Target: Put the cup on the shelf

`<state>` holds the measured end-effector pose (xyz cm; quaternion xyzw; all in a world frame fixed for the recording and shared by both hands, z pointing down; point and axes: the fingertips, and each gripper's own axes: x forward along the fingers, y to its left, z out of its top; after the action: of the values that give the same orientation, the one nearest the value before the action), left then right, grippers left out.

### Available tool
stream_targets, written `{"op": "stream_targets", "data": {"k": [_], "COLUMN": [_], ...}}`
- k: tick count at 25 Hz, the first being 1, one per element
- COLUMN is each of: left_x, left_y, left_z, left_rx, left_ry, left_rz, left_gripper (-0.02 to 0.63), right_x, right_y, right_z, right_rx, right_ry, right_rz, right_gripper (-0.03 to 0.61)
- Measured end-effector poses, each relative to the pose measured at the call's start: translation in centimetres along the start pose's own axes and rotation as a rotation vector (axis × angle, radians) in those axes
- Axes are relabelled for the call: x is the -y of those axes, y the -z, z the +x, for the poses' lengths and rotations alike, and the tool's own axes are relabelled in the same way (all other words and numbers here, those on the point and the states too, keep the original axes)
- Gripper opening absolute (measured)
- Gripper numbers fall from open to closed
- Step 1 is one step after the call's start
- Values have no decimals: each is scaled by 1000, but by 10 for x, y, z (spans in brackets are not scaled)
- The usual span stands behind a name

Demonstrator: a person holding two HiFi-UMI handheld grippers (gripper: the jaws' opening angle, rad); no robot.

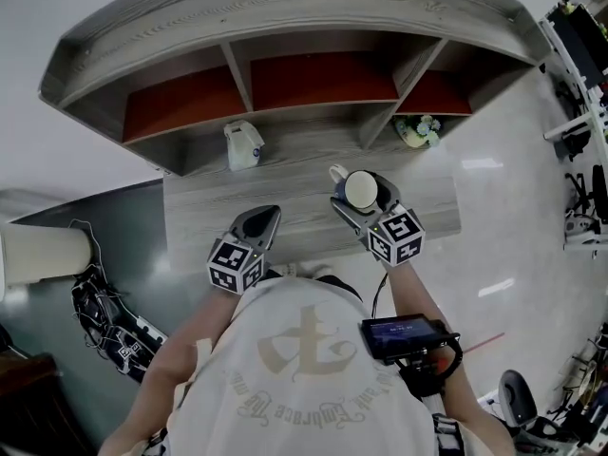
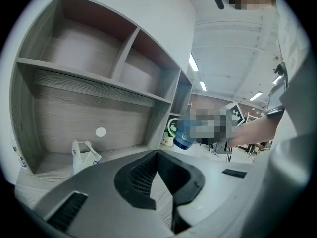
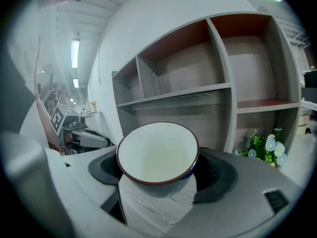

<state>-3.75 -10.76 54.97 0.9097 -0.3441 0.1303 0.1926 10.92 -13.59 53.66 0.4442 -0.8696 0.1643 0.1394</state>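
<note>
The cup point(image 3: 157, 152), white inside with a dark red rim and a blue outside, sits between the jaws of my right gripper point(image 3: 158, 175), which is shut on its sides. From the head view the cup point(image 1: 361, 190) and right gripper point(image 1: 357, 200) are lifted over the grey wooden desk point(image 1: 199, 226), in front of the shelf point(image 1: 285, 74) with its red-floored upper compartments. The left gripper view catches the cup's blue side point(image 2: 182, 139) partly behind a mosaic patch. My left gripper point(image 2: 157, 155) is shut with nothing in it and hovers over the desk's near left point(image 1: 258, 224).
A white bag point(image 1: 243, 145) stands in the lower left bay under the shelf. A pot of flowers point(image 1: 418, 129) fills the lower right bay point(image 3: 262, 145). Cables and a dark mat lie on the floor at left point(image 1: 104, 316). Office chairs stand at right.
</note>
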Motion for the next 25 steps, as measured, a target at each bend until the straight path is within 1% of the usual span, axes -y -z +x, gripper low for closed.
{"op": "stream_targets", "data": {"k": [5, 9, 16, 21, 25], "left_x": [-2, 0, 5, 10, 9], "left_y": [-3, -4, 1, 1, 0], "left_z": [-3, -2, -2, -3, -8], "left_rx": [13, 17, 17, 22, 32], "left_ry": [2, -4, -9, -14, -23], "left_rz": [-8, -9, -12, -16, -23], "left_gripper": [2, 2, 2, 2, 2], "right_x": [2, 12, 32, 42, 44], "right_y": [-19, -39, -65, -92, -117], "right_z": [0, -3, -8, -14, -16], "right_rx": [12, 35, 74, 96, 123], "right_ry": [-30, -52, -54, -61, -64], "right_rz": [-32, -50, -70, -107, -116], "right_gripper": [410, 410, 410, 410, 410]}}
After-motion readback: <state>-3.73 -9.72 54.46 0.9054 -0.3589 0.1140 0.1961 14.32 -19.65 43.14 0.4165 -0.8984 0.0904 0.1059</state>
